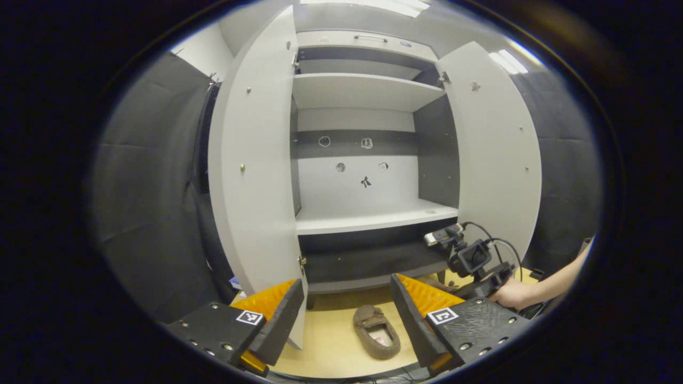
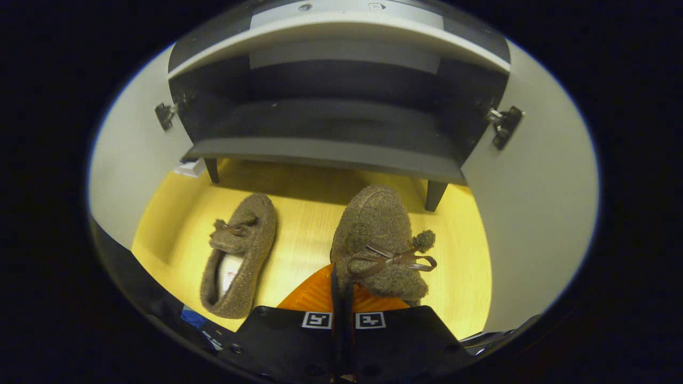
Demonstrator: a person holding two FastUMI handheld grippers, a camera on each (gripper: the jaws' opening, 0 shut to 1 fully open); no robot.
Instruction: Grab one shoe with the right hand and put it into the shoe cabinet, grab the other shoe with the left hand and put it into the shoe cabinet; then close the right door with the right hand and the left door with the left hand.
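Step in hand: first slipper [image 2: 379, 234] pinched at heel rim by right gripper [image 2: 344, 285], fingers together on fabric, toe pointing 12 o'clock toward shoe cabinet [image 2: 341, 133]. Advice: lift clear of floor, keep toe level, aim at dark bottom shelf [image 2: 331, 125], avoid front edge. Second slipper [image 2: 240, 256] on floor at 9 o'clock, well apart. Left gripper [image 1: 344, 314] raised, fingers apart, empty, facing open cabinet; both doors open.
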